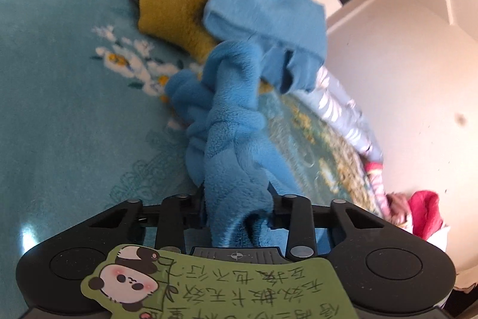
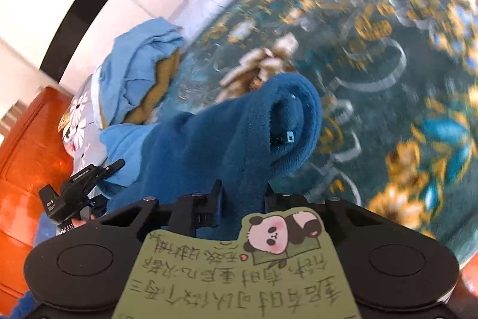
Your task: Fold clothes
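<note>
Fleece [image 1: 230,121]: soft, thick, limp; likely light and grippy, and it will sag and bunch wherever you leave it unsupported. Take hold at hems or corners, not mid-cloth. Deep blue plush, twisted into a rope, lifted over the carpet [image 1: 59,79]. Your left gripper [image 1: 239,199] is clamped on one bunch, your right gripper [image 2: 242,193] on another. Other clothes lie heaped beyond.
</note>
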The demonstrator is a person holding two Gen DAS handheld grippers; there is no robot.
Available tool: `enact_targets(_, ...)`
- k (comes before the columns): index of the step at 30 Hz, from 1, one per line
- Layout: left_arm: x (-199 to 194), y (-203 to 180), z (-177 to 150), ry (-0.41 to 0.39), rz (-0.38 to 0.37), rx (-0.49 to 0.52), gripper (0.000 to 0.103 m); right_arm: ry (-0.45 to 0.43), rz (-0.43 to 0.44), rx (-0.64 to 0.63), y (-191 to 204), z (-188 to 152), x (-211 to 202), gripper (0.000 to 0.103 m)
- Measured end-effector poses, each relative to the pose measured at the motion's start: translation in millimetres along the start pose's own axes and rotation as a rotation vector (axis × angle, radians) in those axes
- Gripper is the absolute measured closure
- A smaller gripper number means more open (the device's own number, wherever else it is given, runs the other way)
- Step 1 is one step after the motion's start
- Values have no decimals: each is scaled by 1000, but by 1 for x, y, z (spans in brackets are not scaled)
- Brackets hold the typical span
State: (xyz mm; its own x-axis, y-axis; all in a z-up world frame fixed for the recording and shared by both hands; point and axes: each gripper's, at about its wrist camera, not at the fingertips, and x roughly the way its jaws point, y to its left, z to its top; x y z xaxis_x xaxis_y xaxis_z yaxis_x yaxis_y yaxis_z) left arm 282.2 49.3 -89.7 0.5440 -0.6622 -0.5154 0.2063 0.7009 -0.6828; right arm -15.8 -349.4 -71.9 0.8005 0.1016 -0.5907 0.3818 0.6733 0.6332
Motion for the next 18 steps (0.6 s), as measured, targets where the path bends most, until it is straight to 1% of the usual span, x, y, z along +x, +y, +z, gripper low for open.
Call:
enact_targets(3,-23,-1,-1,-41,-9,-27,77,-20,15,-91,20,19,-8,79)
enact_targets(5,-48,-1,-3,-90,-10,-29,78,-29,38,-153,36,34,-11,79)
enact_targets(9,-98,6,-16,-166,14,-25,78,-1,104,-306,71,58,-6,79)
enact_targets(13,-148,16,-35,-231,49,-18,78,62,168,-380,90,71,16,80)
enact_targets(16,-185,23,-49,-279,75,-12,78,134,183,-394,90,70,44,80)
enact_targets(18,-182,32,-64,-246,112,-27,78,184,164,-407,89,63,63,80)
